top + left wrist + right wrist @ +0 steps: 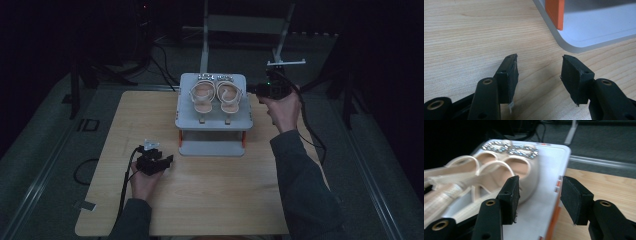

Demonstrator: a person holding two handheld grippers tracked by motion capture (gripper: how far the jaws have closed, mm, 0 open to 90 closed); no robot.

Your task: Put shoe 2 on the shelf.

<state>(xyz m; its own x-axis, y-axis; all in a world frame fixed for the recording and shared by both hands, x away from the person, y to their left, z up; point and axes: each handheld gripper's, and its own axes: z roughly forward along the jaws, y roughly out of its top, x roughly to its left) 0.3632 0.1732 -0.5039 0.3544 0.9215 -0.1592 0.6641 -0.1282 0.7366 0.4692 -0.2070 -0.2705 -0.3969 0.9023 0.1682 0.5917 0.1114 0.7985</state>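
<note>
A pair of cream high-heeled sandals (215, 96) with jewelled toe straps stands side by side on the top shelf of a small white rack (212, 122) with orange posts. My right gripper (251, 90) hovers at the shelf's right edge, open. In the right gripper view its jaws (540, 188) stand wide over the shelf's edge (549, 170), with the nearer sandal (519, 167) just past the left jaw and no pad touching it. My left gripper (167, 160) rests low over the table left of the rack's base, open, with bare wood between its jaws (539, 67).
The rack's white base plate (596, 32) and an orange post (555, 11) lie just ahead of the left gripper. The wooden table (210, 200) has free room in front of the rack. Dark floor, cables and a metal frame (245, 25) surround the table.
</note>
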